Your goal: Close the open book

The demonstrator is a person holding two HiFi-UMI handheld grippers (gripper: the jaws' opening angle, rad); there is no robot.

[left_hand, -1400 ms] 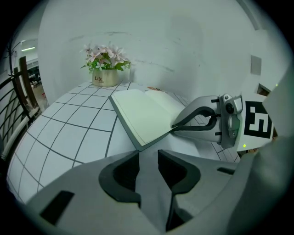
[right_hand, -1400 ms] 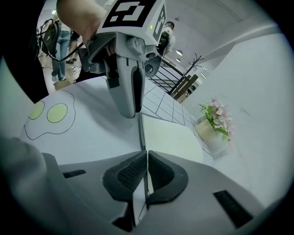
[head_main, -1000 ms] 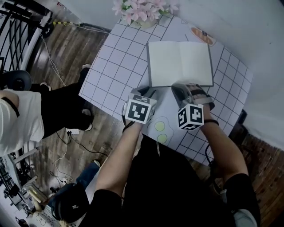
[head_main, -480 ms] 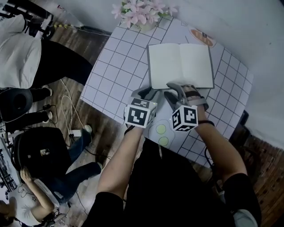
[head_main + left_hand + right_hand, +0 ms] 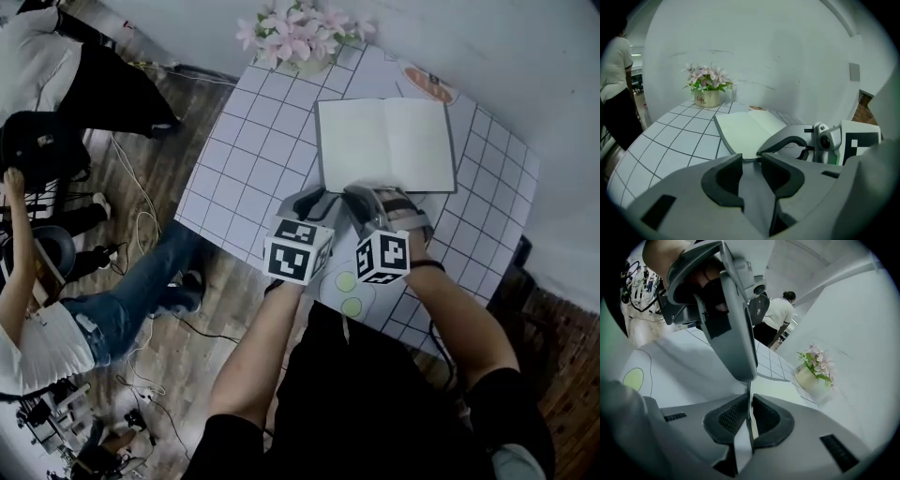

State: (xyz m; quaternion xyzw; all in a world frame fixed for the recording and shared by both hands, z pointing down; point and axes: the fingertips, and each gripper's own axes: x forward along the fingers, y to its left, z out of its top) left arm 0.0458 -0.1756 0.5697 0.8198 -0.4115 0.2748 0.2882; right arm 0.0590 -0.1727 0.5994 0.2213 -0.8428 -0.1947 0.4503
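1. The book [image 5: 386,145] lies open and flat on the grid-patterned counter [image 5: 244,150], in the upper middle of the head view. Its pale pages face up and its spine runs away from the person.
2. A pot of pink flowers [image 5: 295,33] stands at the counter's far edge, up and left of the book and well apart from it.
3. Both tools sit at the book's lower edge, side by side, just below the centre of the frame.
4. The left gripper [image 5: 312,199] points at the book's lower left corner. In the left gripper view its jaws stand a little apart with nothing between them. The book's near corner lies just beyond the tips, and I cannot tell whether it touches them.
5. The right gripper [image 5: 361,197] meets the lower edge of the left-hand page, near the spine. Its jaws have just been closing, and in the right gripper view they are nearly together on a thin pale edge seen end-on. That looks like the book's edge, but I cannot tell whether it is a page or the cover.
6. In the right gripper view, one left jaw fills the upper middle of the frame, close to the right jaws.
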